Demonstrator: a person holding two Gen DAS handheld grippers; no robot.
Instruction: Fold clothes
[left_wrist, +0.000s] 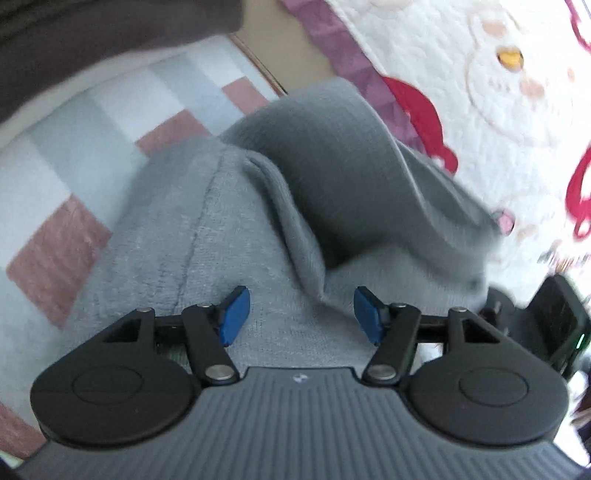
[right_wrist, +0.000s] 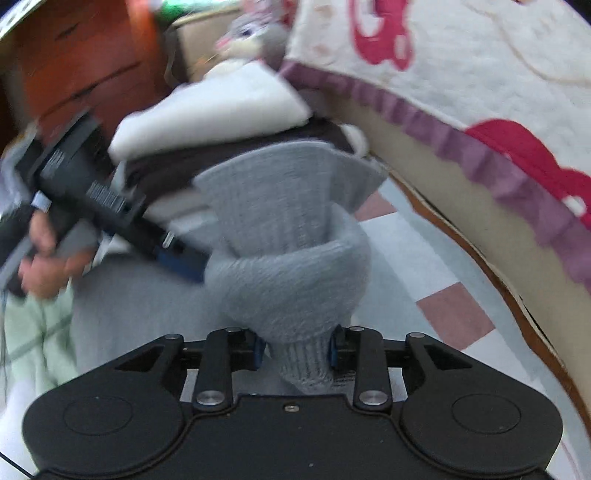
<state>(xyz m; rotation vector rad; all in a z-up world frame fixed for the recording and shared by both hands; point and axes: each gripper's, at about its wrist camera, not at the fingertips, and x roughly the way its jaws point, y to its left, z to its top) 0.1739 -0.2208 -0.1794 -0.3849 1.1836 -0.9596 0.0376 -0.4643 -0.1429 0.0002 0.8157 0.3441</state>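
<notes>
Left wrist view: left gripper (left_wrist: 301, 314) at lower centre, blue pads spread apart, grasping nothing, hovering over grey sweater (left_wrist: 207, 236). Sweater fills centre, rumpled ridge running to mid right, lying on checked sheet (left_wrist: 66, 147). Cartoon quilt (left_wrist: 480, 92) at upper right.

Right wrist view: right gripper (right_wrist: 295, 349) at lower centre, clenched on ribbed cuff of sweater; sleeve (right_wrist: 288, 258) lifted, twisted. Hand (right_wrist: 40, 258) at mid left.

Step, by judgement: sleeve being carried across body. Next calls for laying it flat, untwisted.
</notes>
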